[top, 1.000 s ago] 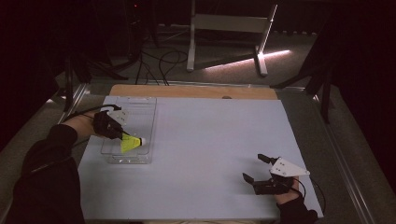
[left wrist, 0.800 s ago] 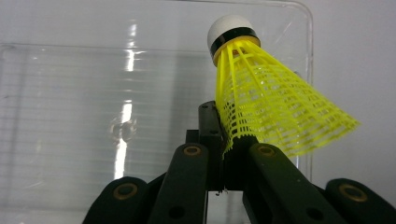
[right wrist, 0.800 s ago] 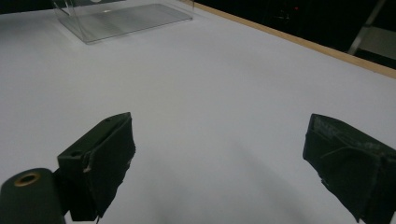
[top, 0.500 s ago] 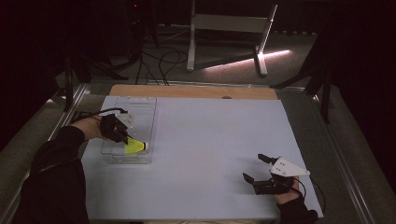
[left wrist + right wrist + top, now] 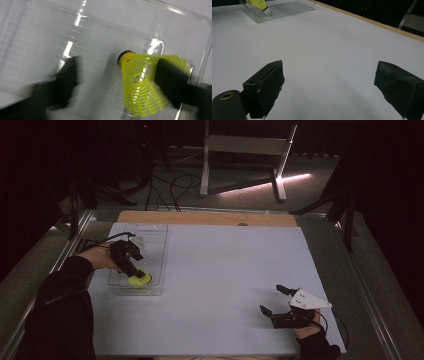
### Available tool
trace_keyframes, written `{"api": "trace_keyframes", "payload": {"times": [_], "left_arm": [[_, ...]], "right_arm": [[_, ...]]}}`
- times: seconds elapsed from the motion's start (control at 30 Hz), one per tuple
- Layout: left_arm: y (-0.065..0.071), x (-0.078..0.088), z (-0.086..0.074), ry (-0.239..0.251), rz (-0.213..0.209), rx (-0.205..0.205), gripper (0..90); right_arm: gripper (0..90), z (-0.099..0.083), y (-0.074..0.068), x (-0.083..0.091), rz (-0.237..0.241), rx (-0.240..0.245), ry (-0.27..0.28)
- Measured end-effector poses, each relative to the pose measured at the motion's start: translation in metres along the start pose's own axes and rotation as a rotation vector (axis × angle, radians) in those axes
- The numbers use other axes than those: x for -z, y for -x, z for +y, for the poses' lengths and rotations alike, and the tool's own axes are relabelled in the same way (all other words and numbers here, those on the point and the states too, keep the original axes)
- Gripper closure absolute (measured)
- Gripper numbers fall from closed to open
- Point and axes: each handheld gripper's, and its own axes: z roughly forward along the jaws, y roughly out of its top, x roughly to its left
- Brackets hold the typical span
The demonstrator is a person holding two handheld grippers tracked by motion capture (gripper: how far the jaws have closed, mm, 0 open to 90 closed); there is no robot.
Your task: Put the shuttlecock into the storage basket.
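Left gripper (image 5: 134,270) is down inside the clear plastic tray (image 5: 160,245), jaws spread wide and released. In the left gripper view the yellow shuttlecock (image 5: 142,85) lies on its side on the tray floor between the two jaws, far closer to the right-hand one: that jaw overlaps the edge of the yellow mesh skirt, though I cannot tell whether it touches the skirt or only stands in front of it. The other jaw stands well apart from the cork, blurred, with bare ribbed plastic between. The white, black-banded cork end points toward that far jaw; the skirt flares toward the near one and toward the tray wall just behind it. From the high view the shuttlecock (image 5: 140,279) sits at the near end of the tray, right at the left gripper's tips. Right gripper (image 5: 280,306) rests on the white table cover (image 5: 225,285) well apart from the tray, jaws splayed, nothing between them but bare surface; in its own view the tray (image 5: 287,10) and the shuttlecock (image 5: 260,5) show far ahead of its fingers. Judgement on progress: the shuttlecock is in the tray and not gripped, so this reads as either the end of a placement or the very start of a pickup; the pictures do not settle which. If placing, what is left is to lift the left gripper clear. If picking, the jaws have yet to centre on the shuttlecock and close.
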Motion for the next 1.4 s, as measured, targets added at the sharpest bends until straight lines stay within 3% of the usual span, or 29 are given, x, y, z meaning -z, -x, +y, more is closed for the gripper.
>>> {"api": "trace_keyframes", "payload": {"times": [0.03,0.1,0.23,0.47,0.53,0.57,0.63,0.67,0.73,1.0,1.4], "left_arm": [[0.000,0.001,0.000,0.000,0.009,0.019,11.9],[0.000,0.003,0.001,-0.018,0.010,0.036,0.4],[0.002,0.011,0.000,0.016,0.041,0.044,0.2],[0.009,0.022,0.004,0.103,0.001,0.083,0.1],[0.013,0.022,0.006,0.115,0.016,0.079,0.1],[0.015,0.023,0.008,0.114,-0.001,0.081,0.1],[0.019,0.024,0.012,0.117,0.018,0.087,0.1],[0.021,0.024,0.014,0.115,0.006,0.092,0.1],[0.026,0.024,0.017,0.122,0.017,0.072,0.1],[0.037,0.020,0.025,0.170,0.003,0.059,0.1],[0.054,0.010,0.047,0.246,-0.004,0.099,0.1]], "right_arm": [[8.8,0.000,0.000,0.000,0.000,0.000,0.000],[8.8,0.000,0.000,0.000,0.000,0.002,0.000],[8.8,0.000,0.000,0.000,-0.001,0.003,0.000],[8.8,0.001,0.000,0.000,-0.004,0.007,0.002],[8.8,0.001,0.000,0.000,-0.004,0.007,0.001],[8.8,0.001,-0.001,0.000,-0.004,0.007,0.001],[8.8,0.001,-0.001,0.000,-0.003,0.008,0.000],[8.8,0.001,-0.001,0.000,-0.004,0.008,0.000],[8.8,0.001,-0.001,0.000,-0.005,0.007,0.001],[8.8,0.001,-0.001,0.001,-0.004,0.007,0.001],[8.8,0.001,-0.001,0.001,-0.005,0.008,0.001]]}}
